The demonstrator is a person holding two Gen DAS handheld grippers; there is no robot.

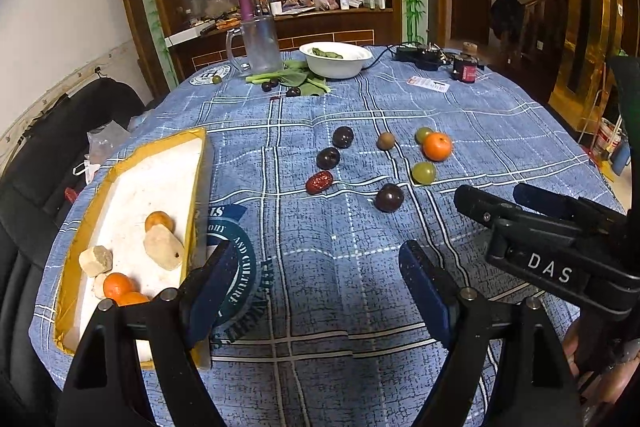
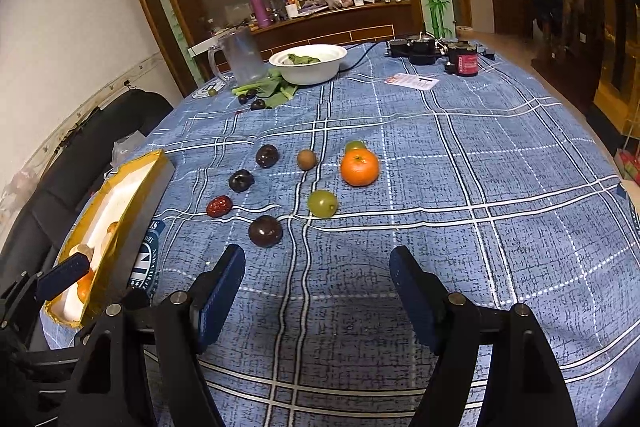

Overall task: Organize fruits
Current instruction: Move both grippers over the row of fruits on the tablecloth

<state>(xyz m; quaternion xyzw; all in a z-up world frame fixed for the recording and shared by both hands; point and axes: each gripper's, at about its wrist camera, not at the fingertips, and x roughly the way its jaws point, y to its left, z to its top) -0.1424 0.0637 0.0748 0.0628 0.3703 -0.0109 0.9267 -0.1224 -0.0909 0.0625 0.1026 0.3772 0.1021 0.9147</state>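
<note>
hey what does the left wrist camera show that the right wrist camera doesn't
Left wrist only: the tray's floor, with oranges and pale chunks in it.
Right wrist only: the tray's dark outer wall hiding most of the contents.
Both: the loose orange, green grape, red date and dark plums on the blue cloth.

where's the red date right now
The red date lies on the tablecloth, left end of the loose fruit, between the tray and a dark plum.

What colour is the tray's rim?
Golden yellow, around a white inside; the tray shows best in the left wrist view.
</note>
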